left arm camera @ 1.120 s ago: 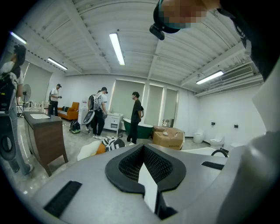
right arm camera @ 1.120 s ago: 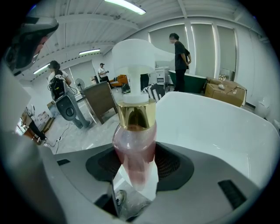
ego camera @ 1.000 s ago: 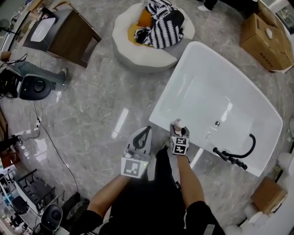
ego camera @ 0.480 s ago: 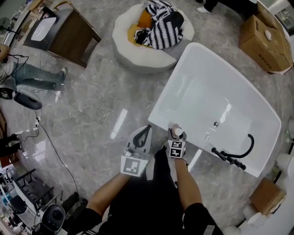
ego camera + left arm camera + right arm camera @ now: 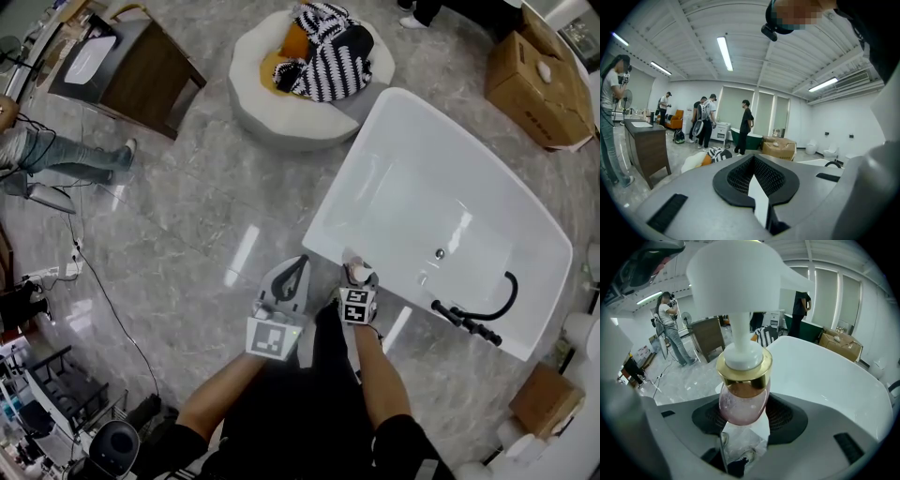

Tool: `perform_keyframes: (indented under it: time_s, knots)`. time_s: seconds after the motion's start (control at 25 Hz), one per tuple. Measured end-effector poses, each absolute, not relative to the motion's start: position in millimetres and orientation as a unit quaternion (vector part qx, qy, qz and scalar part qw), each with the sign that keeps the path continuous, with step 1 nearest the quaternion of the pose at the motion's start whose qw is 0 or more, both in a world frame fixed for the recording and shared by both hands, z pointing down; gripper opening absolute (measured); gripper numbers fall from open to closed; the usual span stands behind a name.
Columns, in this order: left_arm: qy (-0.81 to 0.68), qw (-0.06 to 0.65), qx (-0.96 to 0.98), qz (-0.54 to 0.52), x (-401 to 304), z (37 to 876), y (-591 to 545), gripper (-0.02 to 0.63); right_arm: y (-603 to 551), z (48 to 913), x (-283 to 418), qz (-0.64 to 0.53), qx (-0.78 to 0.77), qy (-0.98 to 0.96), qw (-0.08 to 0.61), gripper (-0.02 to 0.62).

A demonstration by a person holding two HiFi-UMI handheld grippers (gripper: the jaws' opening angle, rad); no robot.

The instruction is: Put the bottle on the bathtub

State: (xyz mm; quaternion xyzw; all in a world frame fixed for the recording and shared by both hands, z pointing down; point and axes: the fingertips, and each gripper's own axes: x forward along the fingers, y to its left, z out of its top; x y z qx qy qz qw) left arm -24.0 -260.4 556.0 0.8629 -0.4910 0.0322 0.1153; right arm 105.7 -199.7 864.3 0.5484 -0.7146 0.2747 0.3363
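Bright ceiling strip lights (image 5: 724, 52), glare streak on glossy floor (image 5: 246, 251), fisheye-warped dark edges, nearest parts blurred

Pink pump bottle (image 5: 743, 399) — upright, at white bathtub (image 5: 450, 187) rim.

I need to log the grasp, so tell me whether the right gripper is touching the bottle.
Touching. The right gripper view shows the bottle with its pink body clamped between the jaws of the right gripper, with no gap on either side.

Holds pink glass pump bottle (image 5: 359, 271) in right gripper (image 5: 743, 427) at white oval bathtub's (image 5: 422, 169) near rim, left gripper (image 5: 296, 268) just left, round cream cushion (image 5: 272, 111) behind.
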Motion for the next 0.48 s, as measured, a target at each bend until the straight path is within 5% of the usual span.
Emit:
perform_keyframes:
  time_s: [0.48]
  knots:
    - [-0.489, 0.110, 0.865, 0.032, -28.1, 553.1, -248.6, 0.015, -195.5, 867.7, 102.6, 0.271, 0.556, -0.706, 0.345, 0.224]
